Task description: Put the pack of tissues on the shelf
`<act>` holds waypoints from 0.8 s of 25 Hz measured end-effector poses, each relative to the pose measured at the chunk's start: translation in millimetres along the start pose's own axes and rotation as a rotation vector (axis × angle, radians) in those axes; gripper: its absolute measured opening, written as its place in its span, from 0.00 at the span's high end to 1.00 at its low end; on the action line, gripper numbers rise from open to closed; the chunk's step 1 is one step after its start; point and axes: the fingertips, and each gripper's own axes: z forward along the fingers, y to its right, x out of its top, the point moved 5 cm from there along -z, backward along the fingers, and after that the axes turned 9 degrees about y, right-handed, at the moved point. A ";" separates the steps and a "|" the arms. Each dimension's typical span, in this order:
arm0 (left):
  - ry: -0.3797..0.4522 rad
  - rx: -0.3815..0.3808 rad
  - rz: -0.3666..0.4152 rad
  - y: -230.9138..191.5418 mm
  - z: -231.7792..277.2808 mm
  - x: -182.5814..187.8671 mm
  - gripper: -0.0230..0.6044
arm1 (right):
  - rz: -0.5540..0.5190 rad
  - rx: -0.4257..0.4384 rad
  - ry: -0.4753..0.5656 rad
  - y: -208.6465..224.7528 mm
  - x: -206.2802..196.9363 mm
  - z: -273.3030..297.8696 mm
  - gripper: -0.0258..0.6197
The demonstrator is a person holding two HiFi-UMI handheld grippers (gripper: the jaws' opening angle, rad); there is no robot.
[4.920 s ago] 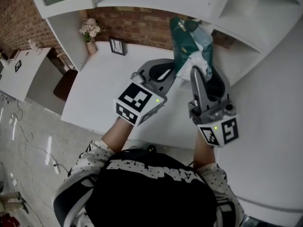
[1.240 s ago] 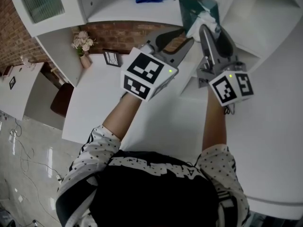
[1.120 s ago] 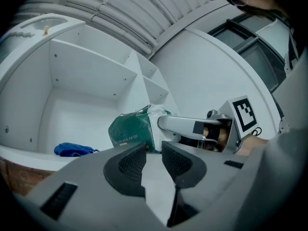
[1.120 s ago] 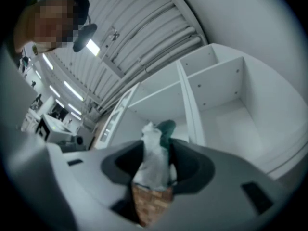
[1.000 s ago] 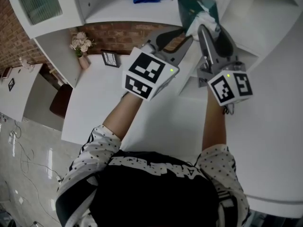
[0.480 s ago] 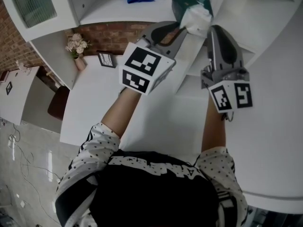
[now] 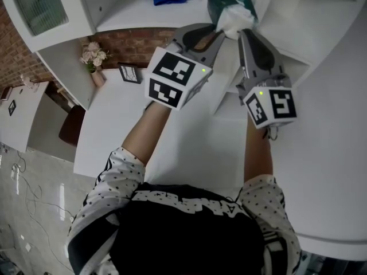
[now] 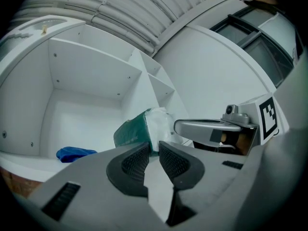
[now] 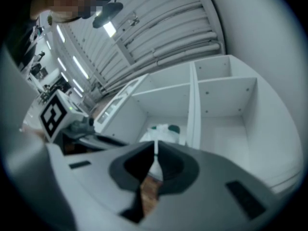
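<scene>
I see the right gripper just closing onto the pack's white end at the shelf's front edge, left gripper pinching its bottom.

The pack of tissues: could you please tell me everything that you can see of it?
The pack of tissues is a soft pack in dark green film with a crumpled white end. It stands tilted at the front edge of the white shelf; whether it rests there I cannot tell. Both tongs have just been closing: the left tongs seem to grip its lower edge, and the right tongs pinch its white end.
</scene>
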 end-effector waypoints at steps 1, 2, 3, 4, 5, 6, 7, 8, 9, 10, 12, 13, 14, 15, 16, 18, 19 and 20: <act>-0.003 0.000 0.003 -0.4 0.8 -0.2 0.81 | -0.008 -0.002 -0.007 0.6 -2.0 1.3 0.90; -0.005 0.000 0.005 -1.2 1.7 -0.5 0.81 | -0.015 -0.005 -0.014 1.3 -3.9 2.9 0.90; -0.007 0.000 0.007 -2.0 2.5 -1.0 0.81 | -0.020 -0.007 -0.019 1.9 -5.8 4.4 0.90; -0.010 0.000 0.009 -2.7 3.2 -1.6 0.81 | -0.023 -0.010 -0.023 2.5 -7.5 5.7 0.90; -0.012 0.000 0.010 -3.1 3.7 -2.4 0.81 | -0.025 -0.014 -0.027 3.1 -9.0 6.4 0.90; -0.013 0.000 0.010 -3.2 4.0 -3.2 0.81 | -0.028 -0.018 -0.031 3.7 -10.4 6.8 0.90; -0.015 -0.001 0.008 -3.2 4.4 -4.0 0.81 | -0.032 -0.023 -0.036 4.4 -11.8 7.1 0.90; -0.016 -0.001 0.008 -3.3 4.9 -4.9 0.81 | -0.036 -0.027 -0.041 5.1 -13.0 7.6 0.90; -0.019 0.000 0.009 -3.5 5.7 -5.8 0.81 | -0.039 -0.030 -0.046 5.7 -14.1 8.2 0.90; -0.022 0.000 0.012 -3.8 6.7 -6.9 0.81 | -0.042 -0.033 -0.052 6.4 -15.3 9.0 0.90; -0.028 0.000 0.018 -4.7 8.7 -9.4 0.81 | -0.054 -0.037 -0.064 7.8 -18.3 10.7 0.90; -0.031 0.000 0.020 -5.5 9.8 -10.5 0.81 | -0.065 -0.039 -0.071 8.3 -19.7 12.0 0.90; -0.034 0.001 0.023 -6.6 11.0 -11.2 0.81 | -0.078 -0.040 -0.079 8.8 -21.0 13.5 0.90; -0.038 0.001 0.027 -7.8 12.3 -11.6 0.81 | -0.091 -0.041 -0.086 9.1 -22.0 15.3 0.90; -0.042 0.002 0.031 -9.3 13.6 -11.7 0.81 | -0.099 -0.042 -0.094 9.5 -22.8 17.2 0.90; -0.052 0.004 0.037 -12.4 16.0 -12.0 0.81 | -0.105 -0.045 -0.107 10.4 -24.1 21.2 0.90; -0.056 0.004 0.038 -13.9 17.1 -12.4 0.81 | -0.106 -0.046 -0.113 10.9 -24.9 23.0 0.90; -0.061 0.004 0.038 -15.0 18.2 -13.1 0.81 | -0.109 -0.048 -0.119 11.6 -25.9 24.4 0.90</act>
